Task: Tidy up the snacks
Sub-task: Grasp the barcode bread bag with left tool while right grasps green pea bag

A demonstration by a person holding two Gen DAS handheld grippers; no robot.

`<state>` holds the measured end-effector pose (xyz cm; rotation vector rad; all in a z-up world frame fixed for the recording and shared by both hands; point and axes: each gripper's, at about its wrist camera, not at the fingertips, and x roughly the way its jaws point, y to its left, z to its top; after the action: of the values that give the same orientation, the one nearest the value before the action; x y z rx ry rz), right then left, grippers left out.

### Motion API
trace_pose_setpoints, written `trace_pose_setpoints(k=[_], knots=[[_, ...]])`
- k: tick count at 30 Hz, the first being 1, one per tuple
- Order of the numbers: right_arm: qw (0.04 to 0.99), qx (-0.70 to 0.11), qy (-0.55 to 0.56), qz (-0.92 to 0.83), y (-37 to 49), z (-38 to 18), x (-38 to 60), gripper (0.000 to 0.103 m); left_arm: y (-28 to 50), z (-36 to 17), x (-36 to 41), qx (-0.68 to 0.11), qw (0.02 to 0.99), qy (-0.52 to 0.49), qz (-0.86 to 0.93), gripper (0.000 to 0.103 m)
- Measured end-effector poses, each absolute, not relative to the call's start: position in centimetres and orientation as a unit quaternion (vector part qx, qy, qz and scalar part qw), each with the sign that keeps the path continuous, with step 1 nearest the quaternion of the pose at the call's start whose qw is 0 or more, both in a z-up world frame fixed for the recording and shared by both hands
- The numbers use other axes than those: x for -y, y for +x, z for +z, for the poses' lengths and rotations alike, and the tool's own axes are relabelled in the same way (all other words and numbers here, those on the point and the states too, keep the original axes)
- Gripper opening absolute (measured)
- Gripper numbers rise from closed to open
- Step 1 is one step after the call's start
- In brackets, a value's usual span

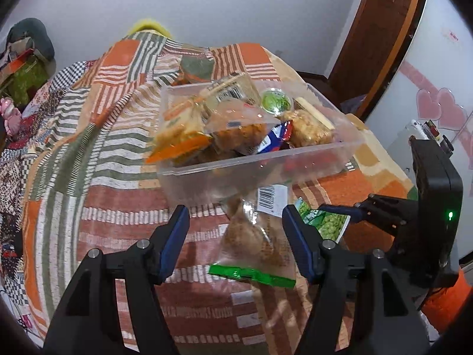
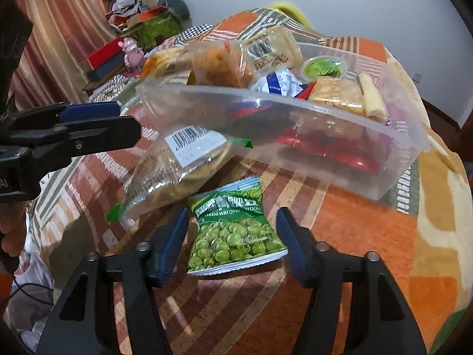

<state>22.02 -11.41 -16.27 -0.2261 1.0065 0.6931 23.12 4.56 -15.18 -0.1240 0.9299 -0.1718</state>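
Two packets lie on the striped blanket (image 1: 118, 201) just near of the clear tub (image 1: 295, 162) full of snacks. Left gripper (image 1: 236, 236) straddles the clear brown-snack bag (image 1: 251, 236), jaws apart, not pressing. Right gripper (image 2: 233, 236) brackets the green pea packet (image 2: 233, 230), jaws open, no contact.

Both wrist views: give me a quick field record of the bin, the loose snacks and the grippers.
bin: clear plastic bin on the patchwork blanket, heaped with packets
loose snacks: two, on the blanket in front of the bin
clear packet: green-edged, barcode label, between the left gripper fingers, pads not touching
green pea packet: flat on the blanket, between the right gripper fingers, pads not pressing
left gripper jaws: open
right gripper jaws: open
still to do: both loose packets outside the bin
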Motion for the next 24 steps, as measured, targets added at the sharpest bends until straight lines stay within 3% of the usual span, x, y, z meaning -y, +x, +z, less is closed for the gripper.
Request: trace_pose_setpoints(k=[16, 20, 24], knots=[[0.851, -0.448, -0.062, 0.268, 21.3, -14.2, 17.2, 0.045, 25.4, -21.0, -1.3, -0.497, 0.861, -0.056, -0.091, 0.069], [0.859, -0.436, -0.052, 0.264, 21.0, -13.2, 17.8, 0.045, 24.7, -20.7, -1.1, -0.485, 0.868, -0.052, -0.096, 0.054], [0.868, -0.419, -0.050, 0.263, 20.8, -12.1, 18.0, 0.045, 23.6, -19.3, -0.9, -0.472, 0.874, -0.047, -0.107, 0.048]])
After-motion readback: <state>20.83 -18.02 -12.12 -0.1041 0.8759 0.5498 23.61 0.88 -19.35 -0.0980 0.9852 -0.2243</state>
